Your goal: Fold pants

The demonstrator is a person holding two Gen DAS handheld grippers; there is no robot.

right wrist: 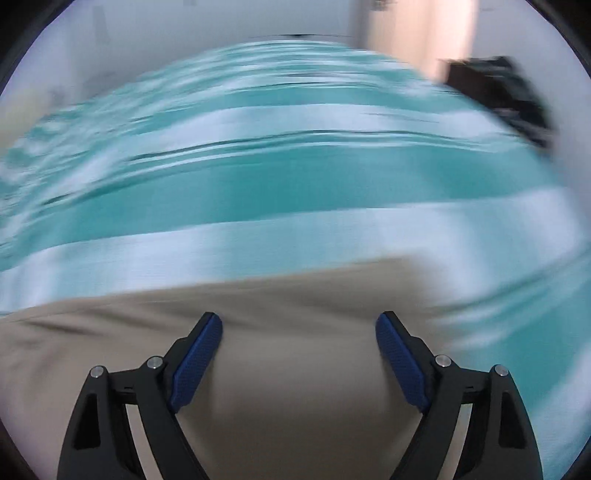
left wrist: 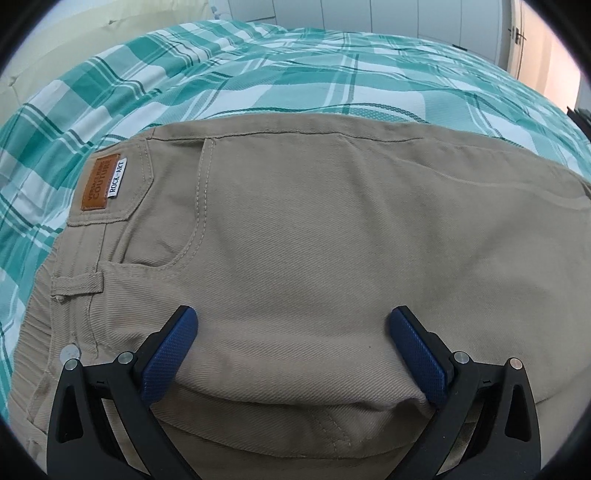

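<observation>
Khaki pants lie flat on a bed, waistband to the left, with a brown leather patch on the back pocket. My left gripper rests low over the pants with its jaws wide apart. A soft fold of the fabric lies between the blue pads near their base, loose rather than pinched. The right wrist view is smeared by motion. My right gripper is open over a plain stretch of the khaki pants, near their far edge, with nothing pinched.
A teal and white plaid bedsheet covers the bed around the pants. White cupboard doors stand behind the bed. A dark, blurred object sits at the bed's far right corner.
</observation>
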